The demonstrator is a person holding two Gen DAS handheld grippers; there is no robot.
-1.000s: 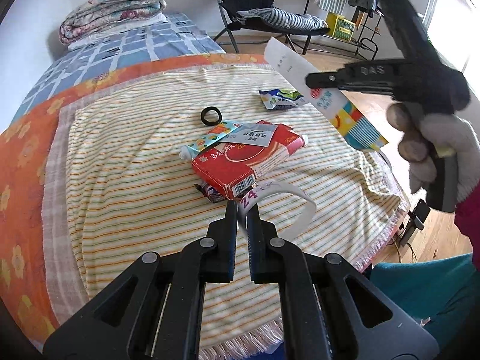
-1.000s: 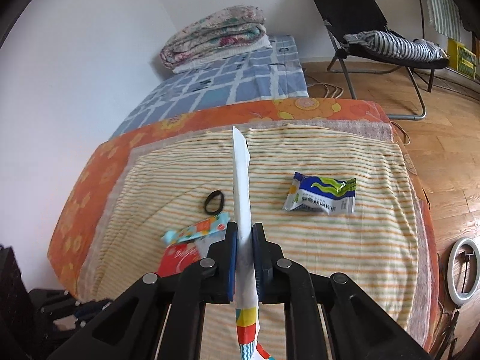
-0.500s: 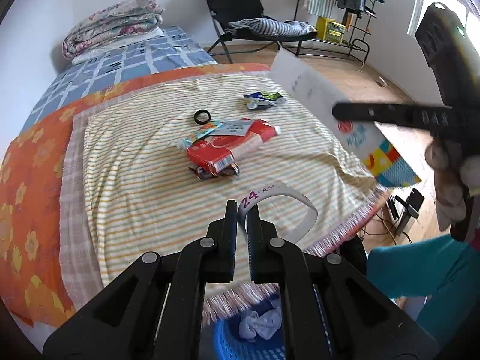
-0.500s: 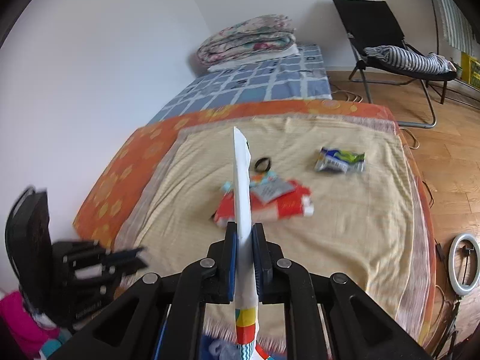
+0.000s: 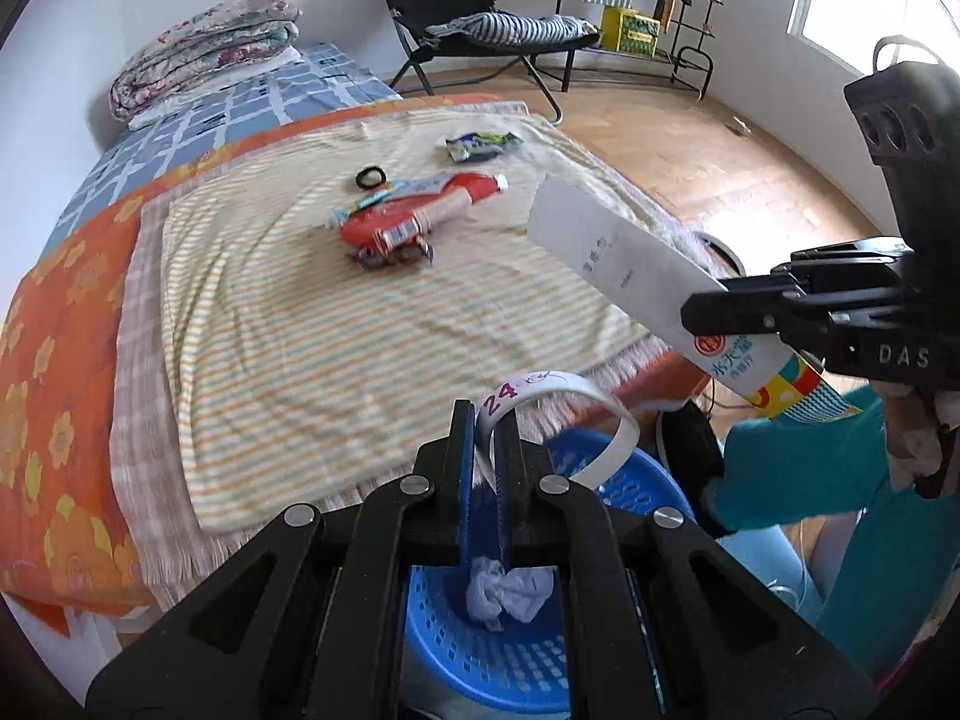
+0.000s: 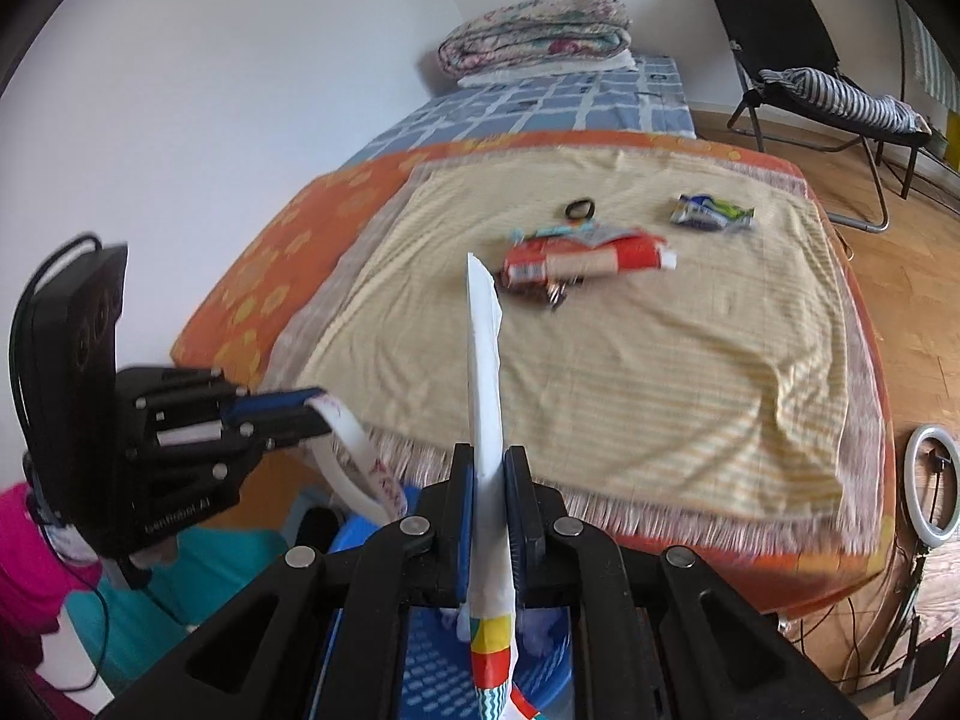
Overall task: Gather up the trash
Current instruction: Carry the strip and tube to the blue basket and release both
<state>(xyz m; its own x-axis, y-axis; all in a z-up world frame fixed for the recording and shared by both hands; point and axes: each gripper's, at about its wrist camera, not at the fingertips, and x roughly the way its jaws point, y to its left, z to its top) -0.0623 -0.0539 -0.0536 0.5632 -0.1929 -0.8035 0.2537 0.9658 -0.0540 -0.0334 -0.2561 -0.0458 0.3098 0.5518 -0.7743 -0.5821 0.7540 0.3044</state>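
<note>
Both grippers have drawn back off the bed since a second ago; the blue basket (image 5: 624, 480) now sits beneath them. Left gripper (image 5: 485, 420) pinches a curled paper strip (image 5: 543, 390); right gripper (image 6: 487, 468) clamps a flat carton (image 6: 485, 360), long axis running along the fingers, white end toward the bed (image 6: 600, 372). Best release only once squarely over the basket. Farther off, wrappers (image 5: 420, 216) wait on the blanket.

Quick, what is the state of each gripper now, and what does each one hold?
Left gripper: closed on a curled white paper strip.
Right gripper: closed on a flat white wrapper.
</note>
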